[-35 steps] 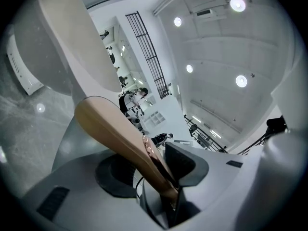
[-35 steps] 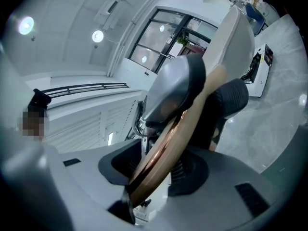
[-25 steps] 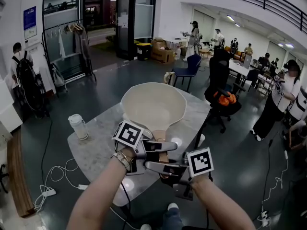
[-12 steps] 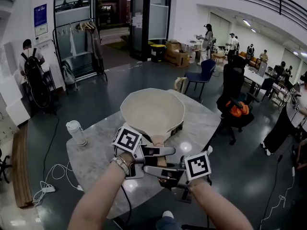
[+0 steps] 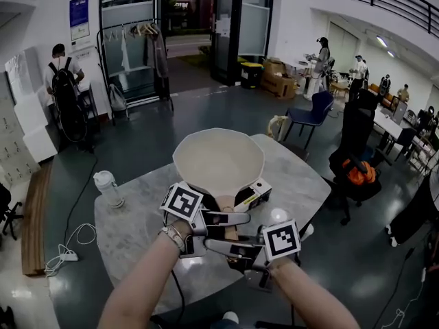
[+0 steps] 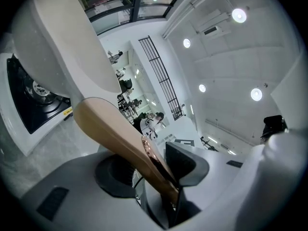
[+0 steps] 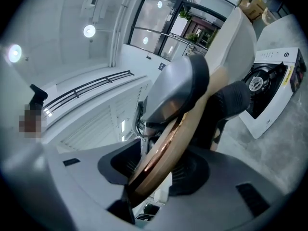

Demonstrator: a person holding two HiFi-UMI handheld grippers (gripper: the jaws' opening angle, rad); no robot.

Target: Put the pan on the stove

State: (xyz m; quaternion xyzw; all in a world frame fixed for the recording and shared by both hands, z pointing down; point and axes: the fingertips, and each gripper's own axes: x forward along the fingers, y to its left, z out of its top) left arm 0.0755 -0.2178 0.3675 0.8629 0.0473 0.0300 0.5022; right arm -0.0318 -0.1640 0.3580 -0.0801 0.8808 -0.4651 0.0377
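A cream pan (image 5: 218, 160) with a wooden handle (image 5: 227, 204) hangs above the marble table (image 5: 137, 218). Both grippers are shut on that handle: my left gripper (image 5: 232, 218) clamps it nearer the bowl, and my right gripper (image 5: 228, 247) clamps its end. A white portable stove (image 5: 255, 192) with a black burner lies on the table, mostly hidden under the pan's right side. In the left gripper view the handle (image 6: 118, 134) runs between the jaws, with the pan (image 6: 67, 42) and the stove (image 6: 33, 100) beyond. The right gripper view shows the handle (image 7: 166, 150), pan (image 7: 233, 37) and stove (image 7: 274, 78).
A white bottle (image 5: 108, 188) stands at the table's left edge. A cable and power strip (image 5: 65, 256) lie on the floor at the left. Chairs (image 5: 312, 112) and several people stand further off in the hall, and a clothes rack (image 5: 137, 53) stands at the back.
Both grippers have carried the pan across the room view and slightly down. The stove has come into sight beneath the pan's right side. The grips on the handle are unchanged.
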